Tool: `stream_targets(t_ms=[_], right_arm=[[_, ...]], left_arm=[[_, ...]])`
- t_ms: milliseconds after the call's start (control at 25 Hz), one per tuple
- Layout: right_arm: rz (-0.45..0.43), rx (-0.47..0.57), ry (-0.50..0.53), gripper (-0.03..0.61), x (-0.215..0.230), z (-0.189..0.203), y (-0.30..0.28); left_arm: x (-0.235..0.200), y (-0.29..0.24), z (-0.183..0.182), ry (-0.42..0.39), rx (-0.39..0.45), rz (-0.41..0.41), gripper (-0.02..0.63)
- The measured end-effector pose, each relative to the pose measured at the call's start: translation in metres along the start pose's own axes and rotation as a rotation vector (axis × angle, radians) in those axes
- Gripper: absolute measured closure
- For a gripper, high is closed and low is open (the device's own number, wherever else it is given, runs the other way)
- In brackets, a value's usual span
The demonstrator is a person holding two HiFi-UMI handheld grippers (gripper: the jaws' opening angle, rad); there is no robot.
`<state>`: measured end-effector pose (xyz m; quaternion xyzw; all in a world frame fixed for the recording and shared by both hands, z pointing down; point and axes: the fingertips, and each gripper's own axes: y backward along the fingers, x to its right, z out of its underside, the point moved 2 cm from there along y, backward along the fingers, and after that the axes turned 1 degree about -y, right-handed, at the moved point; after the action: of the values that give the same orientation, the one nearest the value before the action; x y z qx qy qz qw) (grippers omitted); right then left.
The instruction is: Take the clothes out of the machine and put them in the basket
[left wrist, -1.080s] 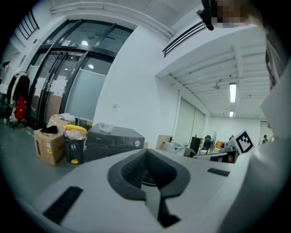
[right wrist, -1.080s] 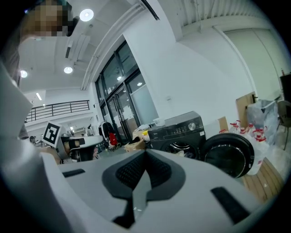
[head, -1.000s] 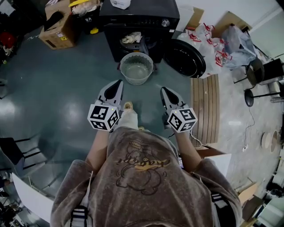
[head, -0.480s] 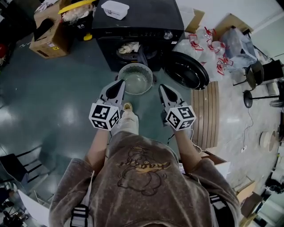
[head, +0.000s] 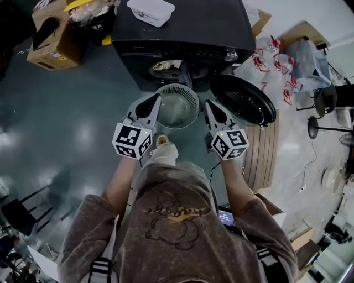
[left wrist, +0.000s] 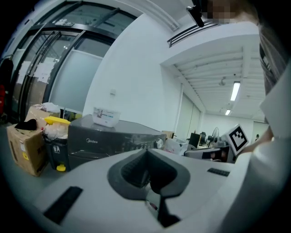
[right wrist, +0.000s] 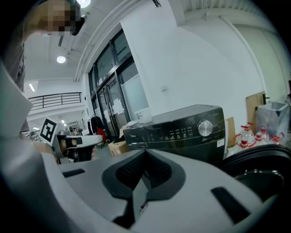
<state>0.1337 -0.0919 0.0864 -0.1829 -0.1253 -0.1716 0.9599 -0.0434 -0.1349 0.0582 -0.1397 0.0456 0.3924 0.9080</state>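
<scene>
Flanking the basket (head: 189, 93), left claw (head: 154, 100) and right claw (head: 209, 105), both fully closed, empty.

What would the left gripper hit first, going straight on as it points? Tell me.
Most likely the front of the black washing machine. The round pale slatted plastic basket sits on the floor before it, probably below that line, but depth is unclear.

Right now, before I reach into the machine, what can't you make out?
- Inside the machine: head view shows only a pale bundle of clothes at the opening; its own top hides the rest.
- Basket: hidden in both gripper views behind the left gripper and right gripper themselves.
- White tub: contents cut off by head view's top edge.
</scene>
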Motion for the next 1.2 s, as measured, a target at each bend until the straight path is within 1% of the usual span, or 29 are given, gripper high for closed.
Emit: stream_targets(t_ms=[160,280,440,680,920,1080,1200], right_arm=[[0.017,-0.004,0.001,0.581,0.027,0.029,-0.042],[0.012,-0.004,0.006,0.581,0.05,0.056,-0.066],[-0.001,-0.001,0.011,0.581,0.08,0.102,-0.094],[-0.027,0.02,0.016,0.581,0.126,0.18,-0.139],[-0.04,0.019,0.04,0.581,0.16,0.248,-0.17],[-0.043,0.023,0.056,0.581,0.174,0.282,-0.177],[-0.043,0.046,0.063,0.581,0.184,0.298,-0.177]], left_arm=[[-0.03,-0.033,0.036,0.0,0.004,0.012,0.609],[-0.045,-0.056,0.069,0.015,0.018,0.006,0.609],[-0.061,-0.084,0.12,0.027,0.035,-0.007,0.609],[-0.083,-0.122,0.203,-0.008,0.069,-0.017,0.609],[-0.089,-0.147,0.276,-0.018,0.081,-0.003,0.609],[-0.091,-0.156,0.312,-0.032,0.103,-0.012,0.609],[-0.089,-0.163,0.331,-0.053,0.126,-0.009,0.609]])
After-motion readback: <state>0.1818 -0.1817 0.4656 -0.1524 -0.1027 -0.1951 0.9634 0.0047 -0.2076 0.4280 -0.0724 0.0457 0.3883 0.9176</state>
